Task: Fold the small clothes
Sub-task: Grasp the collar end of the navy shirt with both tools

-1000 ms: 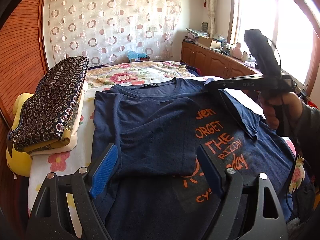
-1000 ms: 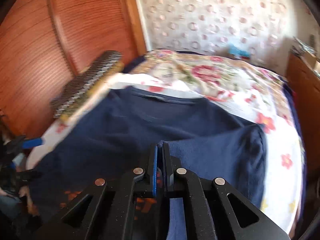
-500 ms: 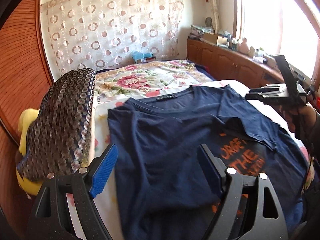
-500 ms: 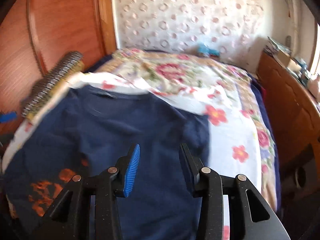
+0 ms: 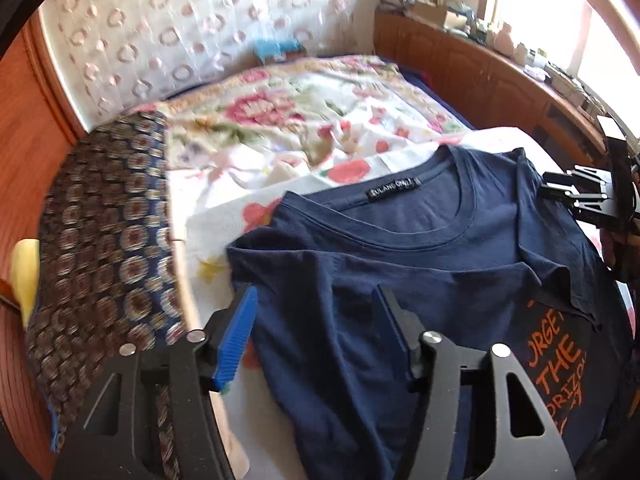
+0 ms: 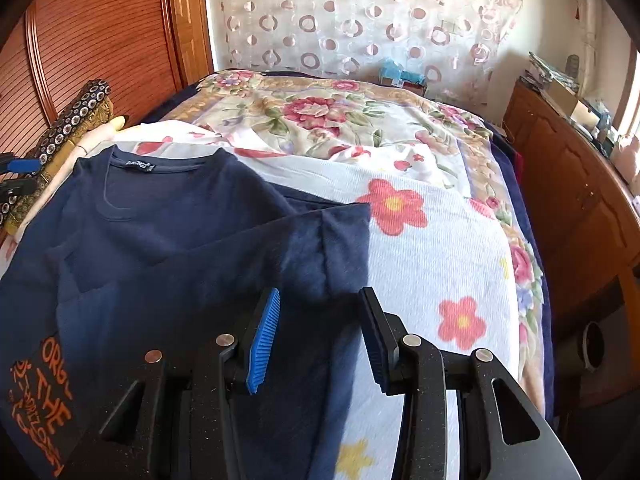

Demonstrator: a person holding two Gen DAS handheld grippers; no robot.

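A navy T-shirt (image 5: 420,248) with orange print lies face up on the flowered bed, collar towards the far end. Both sleeves are folded in over the chest. My left gripper (image 5: 316,320) is open and empty, hovering over the shirt's left shoulder edge. My right gripper (image 6: 320,320) is open and empty, just above the folded right sleeve (image 6: 332,248) of the T-shirt (image 6: 160,232). The right gripper also shows in the left wrist view (image 5: 576,196) at the shirt's right side.
A stack of folded patterned cloths (image 5: 104,248) lies left of the shirt, on a yellow item. It shows in the right wrist view too (image 6: 68,128). Wooden cabinets (image 6: 568,200) run along the right of the bed (image 6: 440,248). A wooden panel wall (image 6: 92,40) stands at left.
My right gripper has let go of the right sleeve, which now lies folded over the chest, and has opened. My left gripper has moved up towards the collar and left shoulder.
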